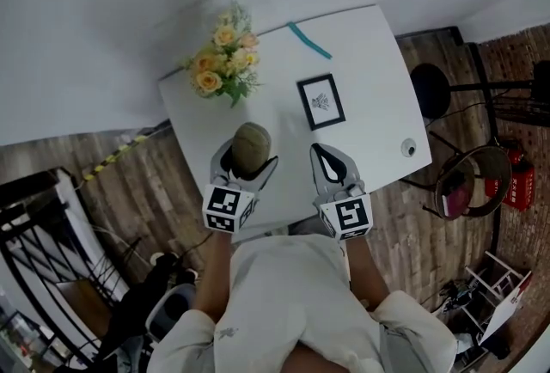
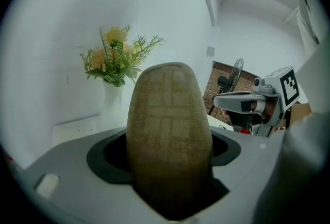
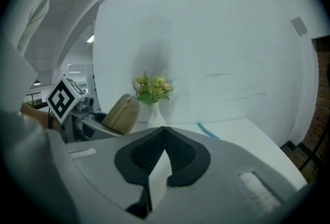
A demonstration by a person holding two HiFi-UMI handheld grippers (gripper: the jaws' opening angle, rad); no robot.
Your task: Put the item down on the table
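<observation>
White surface carries flowers; left tool clamps a tan oval case; right tool jaws closed together, empty.

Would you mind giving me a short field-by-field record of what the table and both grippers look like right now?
Left gripper: shut on a tan case, over the table's near edge
Right gripper: shut, nothing between its jaws, beside the left one
Table: white, holds flowers, a picture frame and a teal stick
Task status: case not yet released
</observation>
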